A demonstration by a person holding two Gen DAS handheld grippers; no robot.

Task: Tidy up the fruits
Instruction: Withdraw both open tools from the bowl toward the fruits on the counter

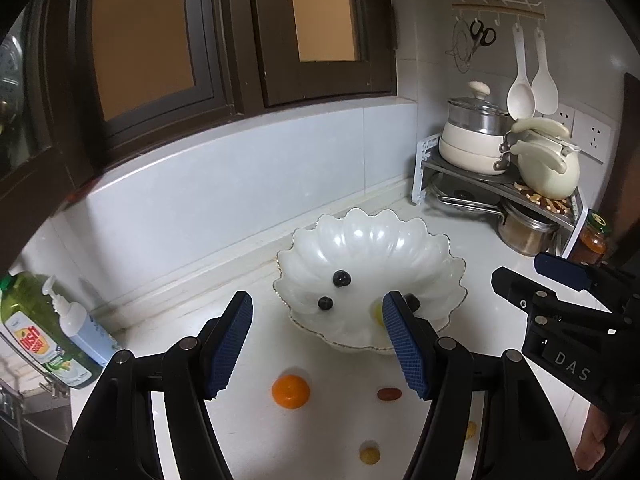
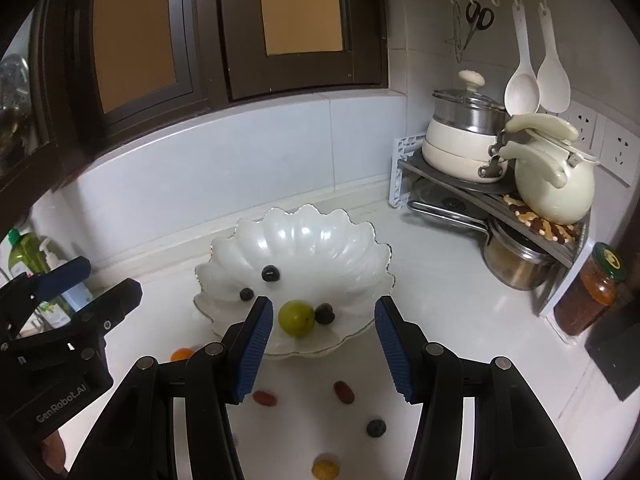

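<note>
- Beyond both sets of fingertips sits the white scalloped bowl (image 2: 304, 240), already holding three dark berries and one green fruit (image 2: 296, 317). Loose fruit lies on the counter (image 2: 440, 320) below and between the fingers.
- Left gripper (image 1: 318, 344): the fingers stand moderately apart with nothing between the pads. An orange fruit (image 1: 291, 391) lies on the counter below the gap, nearer the left finger; a red fruit (image 1: 389, 393) lies just inside the right finger.
- Right gripper (image 2: 320, 350): the fingers stand moderately apart and empty. Two red fruits (image 2: 344, 391), a dark berry (image 2: 376, 427) and a yellow fruit (image 2: 325, 469) lie below the gap.
- Risk, roll-away: the fruits are round and the counter is smooth. A pad that touches a fruit off-centre is likely to push it aside instead of trapping it.
- Risk, crushing: the berries and the small red fruits look soft. Closing hard is likely to split the skin.
- Risk, bowl strike: the bowl rim lies just past the fingertips in both views. A low forward reach could catch the scalloped edge and shift or tip the bowl.
- Risk, gripper collision: each gripper appears at the edge of the other's view, so they work close together. Simultaneous reaches for the middle fruits could clash.
- Risk, hidden fruit: part of a yellow fruit (image 1: 471, 429) is masked behind the left gripper's right finger and may be overlooked.
</note>
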